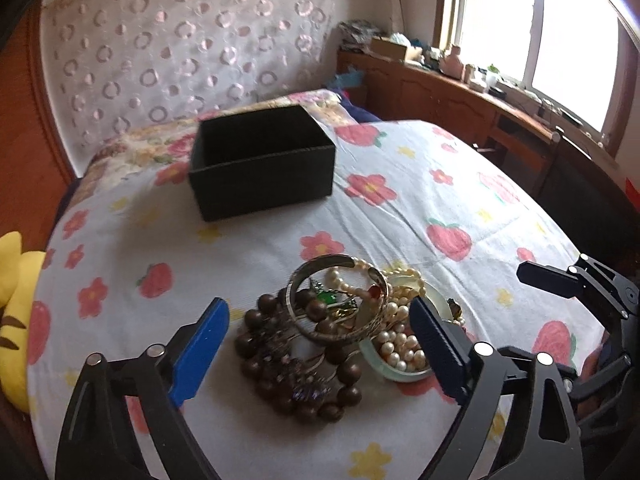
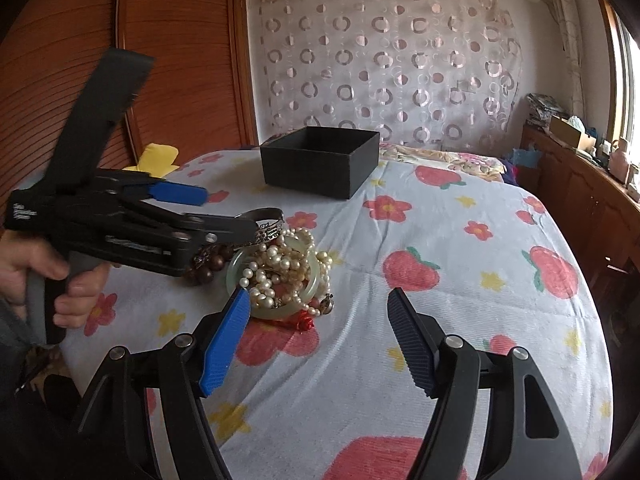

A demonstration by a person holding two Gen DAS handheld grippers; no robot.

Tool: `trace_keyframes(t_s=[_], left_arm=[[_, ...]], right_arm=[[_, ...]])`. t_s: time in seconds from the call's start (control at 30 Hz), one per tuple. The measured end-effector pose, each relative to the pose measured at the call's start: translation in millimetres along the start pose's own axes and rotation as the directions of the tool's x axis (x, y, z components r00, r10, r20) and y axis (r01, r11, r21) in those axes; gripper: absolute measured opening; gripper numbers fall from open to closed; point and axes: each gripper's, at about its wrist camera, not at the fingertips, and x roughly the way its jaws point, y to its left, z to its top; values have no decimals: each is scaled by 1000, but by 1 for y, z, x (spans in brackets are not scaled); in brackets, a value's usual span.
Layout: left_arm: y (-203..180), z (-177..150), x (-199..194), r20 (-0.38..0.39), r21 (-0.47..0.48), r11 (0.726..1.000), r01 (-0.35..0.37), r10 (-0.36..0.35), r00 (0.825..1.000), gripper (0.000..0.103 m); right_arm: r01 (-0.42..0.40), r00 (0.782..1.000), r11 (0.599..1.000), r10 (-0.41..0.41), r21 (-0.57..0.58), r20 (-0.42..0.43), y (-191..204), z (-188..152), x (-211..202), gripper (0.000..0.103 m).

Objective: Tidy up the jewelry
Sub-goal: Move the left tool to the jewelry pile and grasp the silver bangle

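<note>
A heap of jewelry lies on the flowered bedsheet: a brown wooden bead bracelet (image 1: 296,376), a silver bangle (image 1: 340,300), a pearl string (image 1: 400,344) and a pale green jade bangle (image 1: 384,368). My left gripper (image 1: 320,344) is open, its fingers on either side of the heap, just above it. An open black box (image 1: 262,160) stands behind the heap. In the right wrist view the pearls (image 2: 280,268), jade bangle (image 2: 276,308) and box (image 2: 320,162) show; my right gripper (image 2: 316,340) is open and empty, to the right of the heap. The left gripper (image 2: 224,216) hovers over the heap.
A yellow plush toy (image 1: 14,312) lies at the bed's left edge. A circle-patterned curtain (image 2: 384,68) hangs behind the bed. A wooden cabinet (image 2: 580,196) with clutter runs along the right under the window. The right gripper's fingers (image 1: 552,280) show at the right.
</note>
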Motion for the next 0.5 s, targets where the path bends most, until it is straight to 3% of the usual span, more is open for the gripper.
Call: trace_keyframes(t_s=[0.07, 0.2, 0.4, 0.43, 0.5], left_arm=[[-2, 3, 6, -20, 3, 1000, 3, -3, 1000, 80], [-4, 7, 16, -48, -4, 999, 49, -49, 998, 79], [3, 8, 24, -54, -40, 996, 84, -86, 995, 65], [6, 8, 24, -54, -42, 995, 92, -95, 994, 59], [6, 7, 22, -50, -37, 996, 86, -87, 995, 58]], right_arm=[[5, 1000, 1000, -5, 5, 4, 0, 0, 0, 74], [10, 1000, 1000, -10, 5, 7, 1, 0, -1, 74], [17, 1000, 1000, -17, 0, 9, 0, 0, -2, 74], [17, 1000, 1000, -17, 0, 9, 0, 0, -2, 74], [17, 1000, 1000, -17, 1, 8, 0, 0, -2, 74]])
